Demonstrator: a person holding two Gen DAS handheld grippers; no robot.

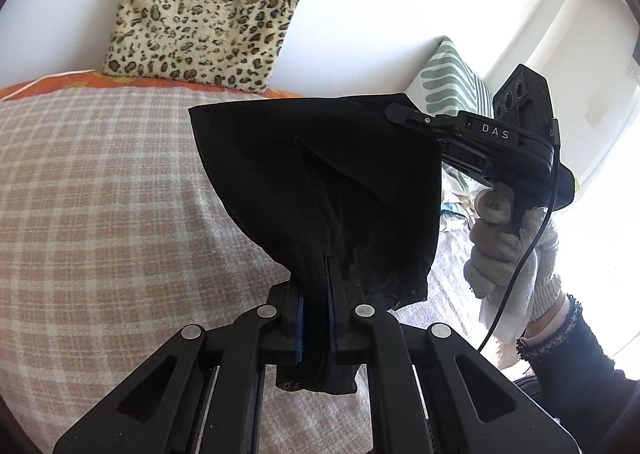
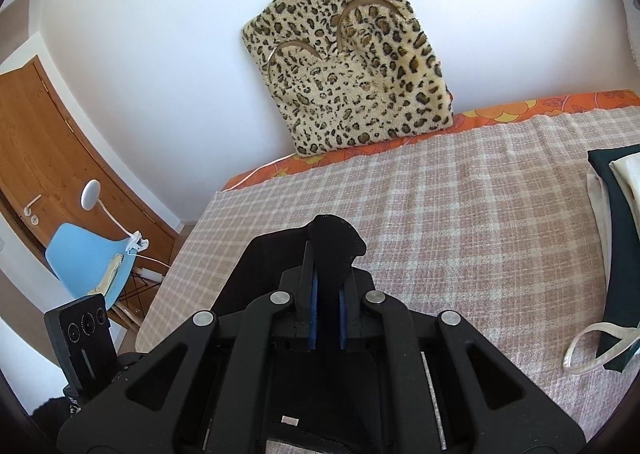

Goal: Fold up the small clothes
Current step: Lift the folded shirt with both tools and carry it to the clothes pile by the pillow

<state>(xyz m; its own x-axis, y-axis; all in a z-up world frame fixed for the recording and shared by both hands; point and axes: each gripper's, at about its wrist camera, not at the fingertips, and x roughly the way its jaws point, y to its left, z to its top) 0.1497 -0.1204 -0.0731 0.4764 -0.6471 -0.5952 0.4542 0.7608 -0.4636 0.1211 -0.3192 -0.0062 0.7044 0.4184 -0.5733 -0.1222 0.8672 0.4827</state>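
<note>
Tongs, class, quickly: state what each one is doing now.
Left tongs: shut on the black garment.
Right tongs: shut on the same black garment.

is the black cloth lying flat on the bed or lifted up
Lifted: the black cloth hangs bunched above the checked blanket, pinched by the left claw and right claw.

We note the garment (image 1: 320, 174) is plain black. The bed cover (image 1: 100, 194) shows a pink-and-cream check; the sheet (image 2: 520, 104) beneath is orange with a yellow floral print. The cushion (image 2: 352, 58) is tan with black-brown leopard spots. The gripper fingers (image 2: 311, 286) are black with blue pads. The chair (image 2: 86, 262) is light blue, the door (image 2: 44, 142) brown wood, the glove (image 1: 508, 250) grey-white.
</note>
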